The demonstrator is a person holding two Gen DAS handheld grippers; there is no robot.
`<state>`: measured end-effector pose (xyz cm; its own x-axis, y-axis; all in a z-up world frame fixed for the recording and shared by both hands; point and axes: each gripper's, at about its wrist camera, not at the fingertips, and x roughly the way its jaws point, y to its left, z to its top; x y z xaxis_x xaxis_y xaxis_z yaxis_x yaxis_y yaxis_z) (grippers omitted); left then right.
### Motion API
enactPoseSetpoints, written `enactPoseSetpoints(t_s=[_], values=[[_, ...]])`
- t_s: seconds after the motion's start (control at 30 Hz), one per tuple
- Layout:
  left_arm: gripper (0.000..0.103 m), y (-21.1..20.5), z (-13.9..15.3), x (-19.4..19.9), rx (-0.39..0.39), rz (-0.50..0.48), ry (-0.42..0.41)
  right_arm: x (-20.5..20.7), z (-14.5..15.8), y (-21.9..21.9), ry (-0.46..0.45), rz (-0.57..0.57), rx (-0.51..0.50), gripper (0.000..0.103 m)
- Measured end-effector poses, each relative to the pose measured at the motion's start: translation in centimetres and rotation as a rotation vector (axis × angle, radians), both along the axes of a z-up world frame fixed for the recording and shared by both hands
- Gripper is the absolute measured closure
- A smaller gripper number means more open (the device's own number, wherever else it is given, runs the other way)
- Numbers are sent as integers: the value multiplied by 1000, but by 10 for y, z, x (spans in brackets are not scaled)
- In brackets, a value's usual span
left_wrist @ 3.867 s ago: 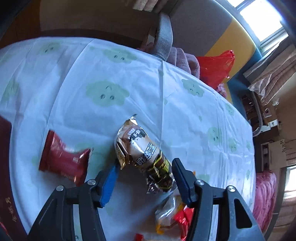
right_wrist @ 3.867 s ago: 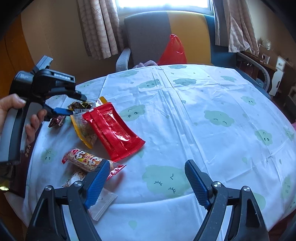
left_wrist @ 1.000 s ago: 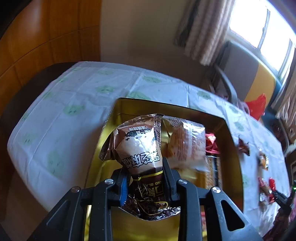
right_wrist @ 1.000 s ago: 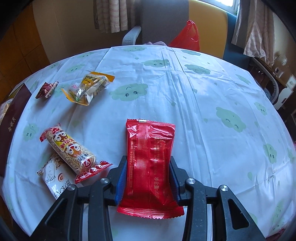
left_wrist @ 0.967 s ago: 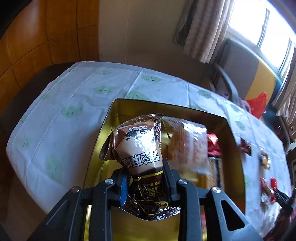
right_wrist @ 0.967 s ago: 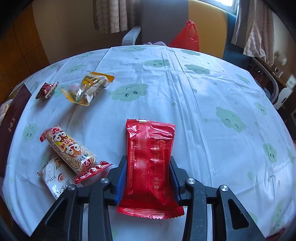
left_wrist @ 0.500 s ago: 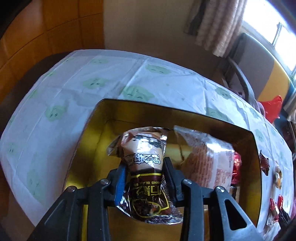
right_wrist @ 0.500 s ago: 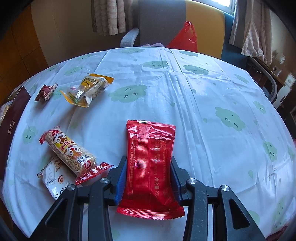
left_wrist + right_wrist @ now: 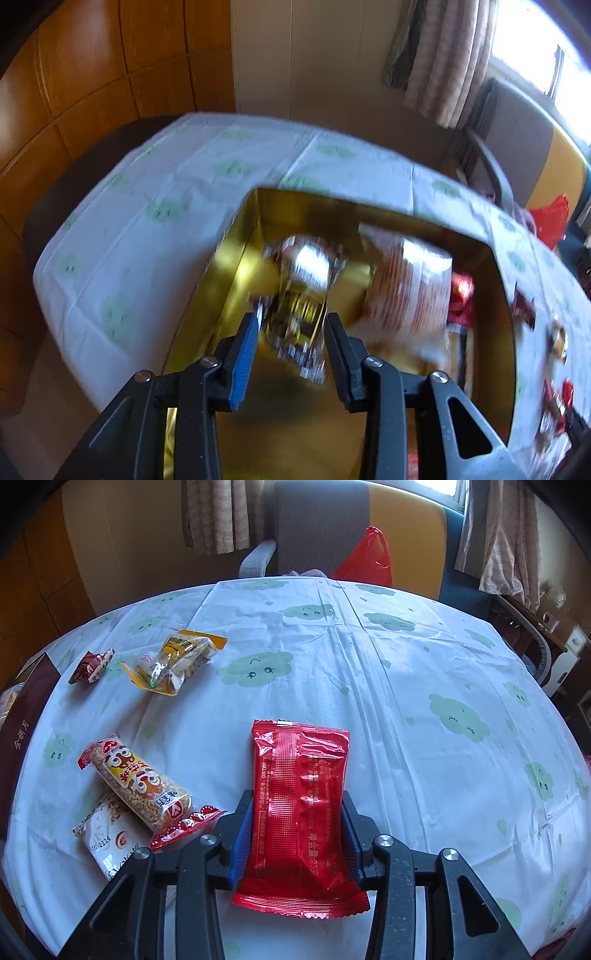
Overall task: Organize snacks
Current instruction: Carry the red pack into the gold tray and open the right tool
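In the left wrist view my left gripper [image 9: 291, 345] hovers over the gold box [image 9: 369, 214]. The brown and gold snack packet [image 9: 301, 299] is blurred between and beyond the parted fingers, down in the box beside a clear orange bread packet [image 9: 410, 288]. In the right wrist view my right gripper [image 9: 297, 838] is shut on a red foil packet [image 9: 299, 812], held just above the tablecloth.
On the cloud-print tablecloth [image 9: 406, 672] lie a red-yellow grain bar [image 9: 136, 779], a white packet [image 9: 107, 834], a yellow-clear packet [image 9: 177, 661] and a small brown candy [image 9: 92, 666]. The dark box wall [image 9: 22, 723] stands at the left. A chair with a red bag [image 9: 365, 557] stands behind.
The left fingers have parted and the brown packet has slipped out into the gold box. The right gripper still holds the red packet, almost unmoved.
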<state>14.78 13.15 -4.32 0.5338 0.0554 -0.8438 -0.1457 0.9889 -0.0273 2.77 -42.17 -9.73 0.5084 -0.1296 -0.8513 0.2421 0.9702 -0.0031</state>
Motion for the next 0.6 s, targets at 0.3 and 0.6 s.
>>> enactPoseSetpoints(t_s=[0.3,0.6], values=[[70,4,-37,35,-74,-24,91,-1,0,-1,-1,-3,2,59],[69,-9,-13,16,-28,-10,34,1,0,1,5,-2,-12,60]])
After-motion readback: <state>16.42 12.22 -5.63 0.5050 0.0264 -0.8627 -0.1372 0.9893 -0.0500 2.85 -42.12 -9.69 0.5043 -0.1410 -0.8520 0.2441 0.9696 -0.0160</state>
